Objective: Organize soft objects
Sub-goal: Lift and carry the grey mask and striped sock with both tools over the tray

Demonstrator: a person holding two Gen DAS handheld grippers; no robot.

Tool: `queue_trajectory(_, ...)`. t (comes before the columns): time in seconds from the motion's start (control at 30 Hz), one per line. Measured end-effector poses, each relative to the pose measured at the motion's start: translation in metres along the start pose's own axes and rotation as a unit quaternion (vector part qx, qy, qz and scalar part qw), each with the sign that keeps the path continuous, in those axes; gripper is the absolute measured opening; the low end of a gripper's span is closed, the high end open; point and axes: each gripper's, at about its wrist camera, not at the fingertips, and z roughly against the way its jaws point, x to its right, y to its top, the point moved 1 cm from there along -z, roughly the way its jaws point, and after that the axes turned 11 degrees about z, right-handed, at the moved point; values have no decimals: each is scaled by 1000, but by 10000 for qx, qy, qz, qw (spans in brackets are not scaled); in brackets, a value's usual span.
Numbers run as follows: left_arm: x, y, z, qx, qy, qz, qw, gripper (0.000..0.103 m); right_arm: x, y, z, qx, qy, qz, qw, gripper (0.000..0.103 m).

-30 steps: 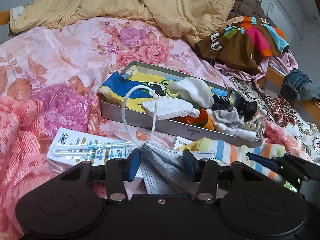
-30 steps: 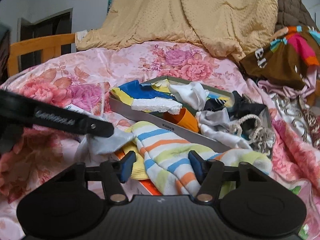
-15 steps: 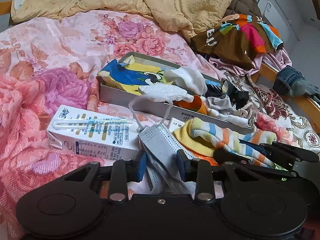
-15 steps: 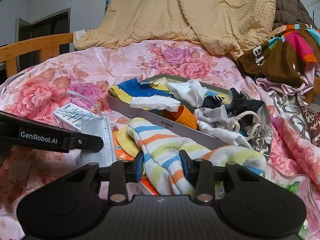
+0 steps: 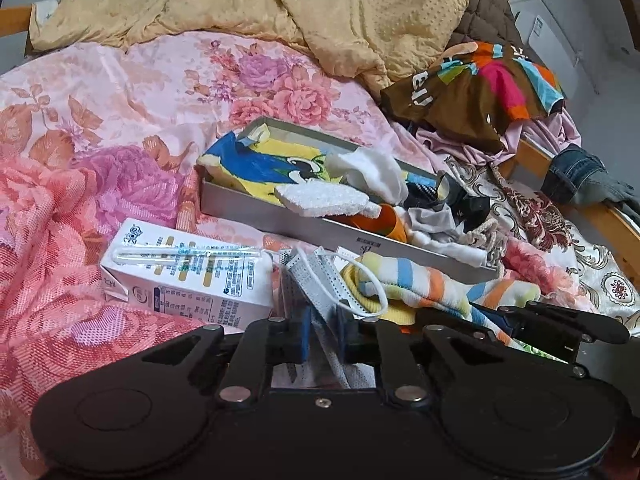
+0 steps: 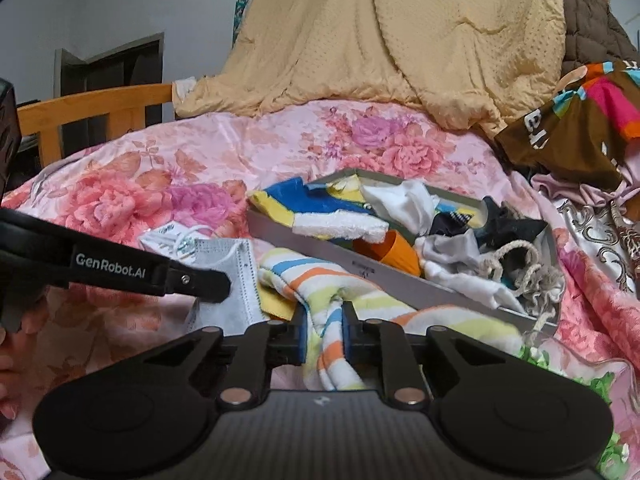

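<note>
Item one: my left gripper (image 5: 323, 334), jaws closing on the grey face mask (image 5: 316, 280), whose fabric runs down between the blue pads (image 5: 305, 332); the pads press it from both sides. The mask's lower end is lost behind the gripper body. Its white ear loop (image 5: 368, 280) drapes over the neighbouring sock.

Item two: my right gripper (image 6: 323, 334), jaws closing on the striped sock (image 6: 332, 304), pinched at a fold; the part below the pads is cut off by the gripper body.

Item three: a shallow grey tray (image 5: 280, 216) on the floral bedspread (image 5: 120, 92), just beyond both held pieces. It holds a blue-and-yellow cloth (image 5: 256, 168), a white foam-like slab (image 5: 320, 200), white rags, something orange (cup or cloth, I cannot tell which) and a dark tangle I cannot sort out.

Item four: a small white carton (image 5: 188, 276) with a straw on top, lying just left of the mask.

Item five: a tan quilt (image 5: 320, 12) heaped at the back, and a brown multicoloured garment (image 5: 480, 96) at right, partly folded under itself.
</note>
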Motion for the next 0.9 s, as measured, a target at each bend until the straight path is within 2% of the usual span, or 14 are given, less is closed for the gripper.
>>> queue_trajectory(0.5, -6, 16, 25, 264, -324, 224, 9989, 6, 7, 21, 32, 572, -684, -129, 9959, 17)
queue_trajectory(0.73, -7, 25, 37, 411, -398, 303, 9979, 6, 8, 22, 39, 669, -759, -204, 9947, 17)
queue_trajectory(0.9, -10, 35, 35, 391, -438, 563, 9967, 6, 14, 29, 22, 672, -758, -268, 9945, 17)
